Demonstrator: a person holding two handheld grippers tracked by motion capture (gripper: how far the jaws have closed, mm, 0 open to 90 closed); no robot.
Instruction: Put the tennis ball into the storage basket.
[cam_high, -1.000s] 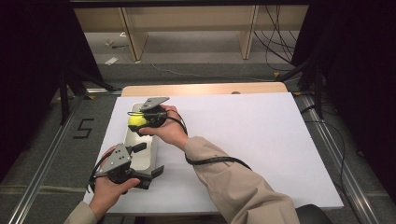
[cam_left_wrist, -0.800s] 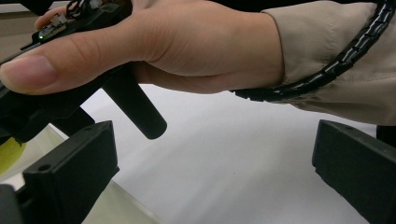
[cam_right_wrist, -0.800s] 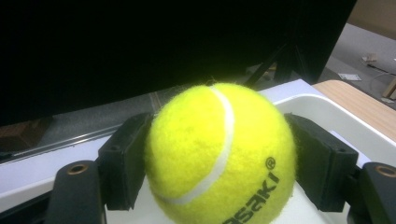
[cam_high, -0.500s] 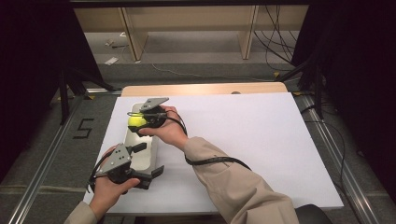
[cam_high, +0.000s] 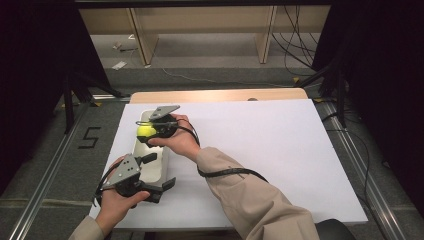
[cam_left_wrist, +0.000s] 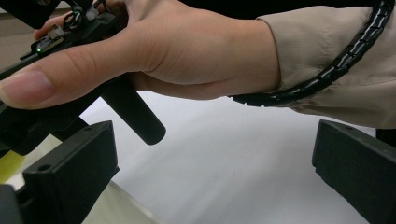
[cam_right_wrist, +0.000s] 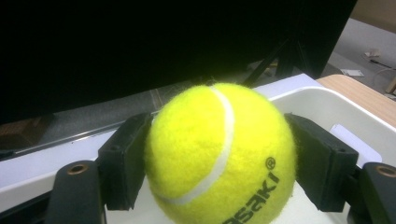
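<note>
Ball: yellow tennis ball (cam_right_wrist: 219, 154) clamped between the right tongs (cam_high: 145, 131), held over the far end of the white tray (cam_high: 162, 170) on the left part of the worktop (cam_high: 260, 150).
Ball axis: round, so no long axis; white seam runs top to lower left in the right gripper view, black lettering sits low on the side facing that camera.
Tray axis: long side runs away from the person, roughly parallel to the worktop's left edge.
Right tongs: closed on the ball, one pad (cam_right_wrist: 126, 158) on each flank, pointing left across the tray.
Right hand (cam_high: 175, 142): reaches across from the right, forearm angled up-left, sleeve over the worktop.
Left tongs (cam_high: 159, 172): open, jaws wide apart, nothing between the pads; at the tray's near end, probably straddling its corner, hard to confirm.
Left hand (cam_high: 117, 200): low at the near-left corner, tongs aimed right.
</note>
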